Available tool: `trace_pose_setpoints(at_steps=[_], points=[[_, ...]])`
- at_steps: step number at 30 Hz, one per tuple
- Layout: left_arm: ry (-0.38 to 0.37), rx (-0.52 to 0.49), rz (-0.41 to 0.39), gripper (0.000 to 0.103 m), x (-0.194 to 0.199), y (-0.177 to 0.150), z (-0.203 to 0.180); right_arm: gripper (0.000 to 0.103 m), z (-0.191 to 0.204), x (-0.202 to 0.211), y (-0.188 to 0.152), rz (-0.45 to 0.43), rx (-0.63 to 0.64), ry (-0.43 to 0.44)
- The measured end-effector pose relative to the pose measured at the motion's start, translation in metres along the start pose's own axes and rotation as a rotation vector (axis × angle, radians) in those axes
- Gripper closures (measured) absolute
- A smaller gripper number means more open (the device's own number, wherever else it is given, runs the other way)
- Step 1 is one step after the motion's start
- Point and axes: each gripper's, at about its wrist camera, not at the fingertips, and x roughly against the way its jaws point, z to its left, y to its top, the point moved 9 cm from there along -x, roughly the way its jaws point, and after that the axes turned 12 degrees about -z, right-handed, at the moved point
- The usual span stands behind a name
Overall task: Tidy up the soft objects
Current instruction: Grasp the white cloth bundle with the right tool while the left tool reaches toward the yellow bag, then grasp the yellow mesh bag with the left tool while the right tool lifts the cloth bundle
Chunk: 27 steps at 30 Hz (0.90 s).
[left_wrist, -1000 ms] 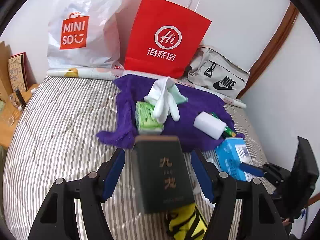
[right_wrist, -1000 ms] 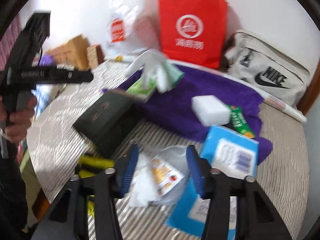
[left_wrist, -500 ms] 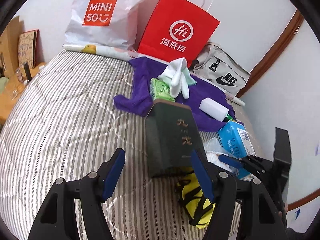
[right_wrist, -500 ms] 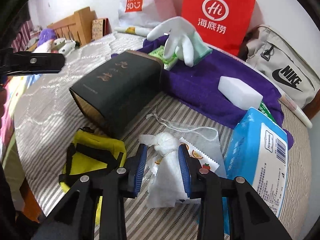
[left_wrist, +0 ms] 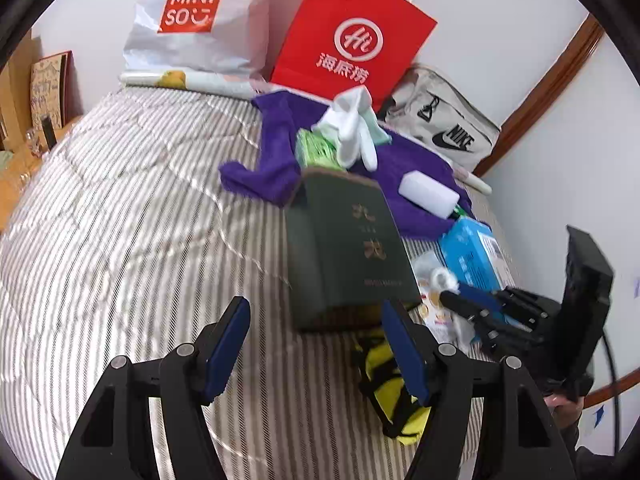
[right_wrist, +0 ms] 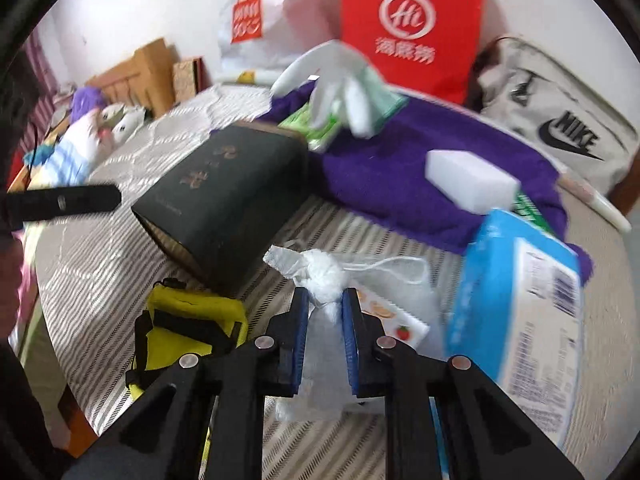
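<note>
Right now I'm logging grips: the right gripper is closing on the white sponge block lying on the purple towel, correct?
Not the sponge. The right gripper is closing on the white tissue bundle; the right wrist view shows it. The sponge block lies untouched on the purple towel.

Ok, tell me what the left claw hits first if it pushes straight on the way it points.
Probably the dark green box, lying on the striped bedcover just beyond the open left claw. Depth is unclear; the claw may meet the bedcover short of it.
</note>
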Motion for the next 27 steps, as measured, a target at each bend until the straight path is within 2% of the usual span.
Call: trace_pose_setpoints(at_steps=[6,14,17,21,25,27], points=[[-0.009,-0.011,0.053,0.037,-0.004,-0.031,-0.018,0.086,-0.019,0.032,-0.001,-0.068,-0.066,-0.058],[-0.001,0.002,0.136,0.037,-0.022,-0.074,-0.043,0.086,-0.035,0.077,-0.017,-0.141,-0.139,-0.068],[0.016,0.024,0.135,0.036,-0.026,-0.078,-0.047,0.086,-0.04,0.096,-0.028,-0.16,-0.152,-0.061],[-0.006,0.06,0.163,0.035,-0.032,-0.079,-0.058,0.086,-0.045,0.114,-0.047,-0.163,-0.152,-0.06],[0.039,0.015,0.164,0.029,-0.039,-0.08,-0.069,0.086,-0.049,0.12,-0.073,-0.142,-0.13,-0.075],[0.072,-0.012,0.159,0.022,-0.042,-0.081,-0.074,0.086,-0.053,0.119,-0.087,-0.125,-0.127,-0.094]])
